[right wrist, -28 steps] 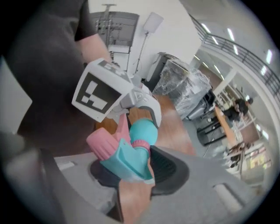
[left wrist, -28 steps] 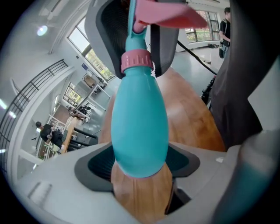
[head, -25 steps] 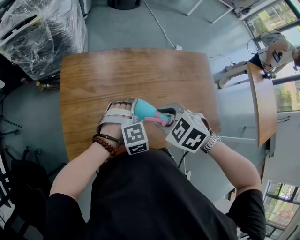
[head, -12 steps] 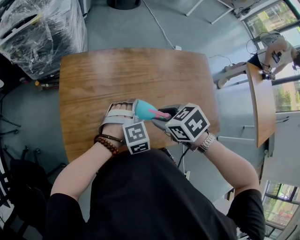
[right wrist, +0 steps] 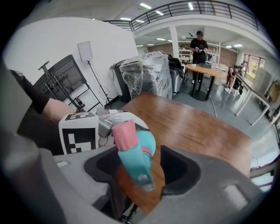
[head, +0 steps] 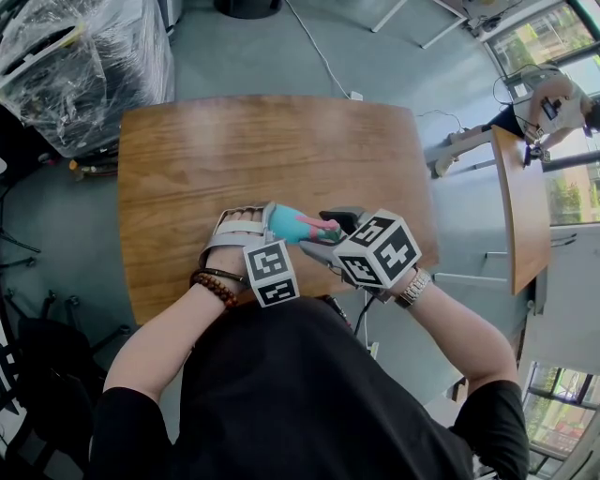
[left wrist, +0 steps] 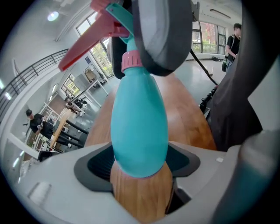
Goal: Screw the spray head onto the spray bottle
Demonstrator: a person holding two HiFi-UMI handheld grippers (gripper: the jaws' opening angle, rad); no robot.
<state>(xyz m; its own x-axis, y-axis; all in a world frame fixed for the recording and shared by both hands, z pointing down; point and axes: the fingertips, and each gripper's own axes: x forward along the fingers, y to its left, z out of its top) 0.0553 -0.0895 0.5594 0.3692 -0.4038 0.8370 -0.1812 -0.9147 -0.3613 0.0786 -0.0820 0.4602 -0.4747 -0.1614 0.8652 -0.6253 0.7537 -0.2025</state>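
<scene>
Large open lab or workshop hall: grey floor [head: 244, 56], strip lights [right wrist: 144, 6] in the ceiling, a railed mezzanine [right wrist: 197, 6] overhead, tall windows [left wrist: 205, 37] along one side. Near wooden table [head: 281, 150], second table [head: 525, 206] to the right, plastic-wrapped equipment [head: 84, 66] far left, light stand [right wrist: 85, 52] by the wall. Other people stand around a distant table [right wrist: 210, 69].

Our right hand-held gripper [head: 330, 225] now sits rolled round compared with a second ago. Its jaws have just been opening, and the spray head [right wrist: 133, 159] stands loose between them.
</scene>
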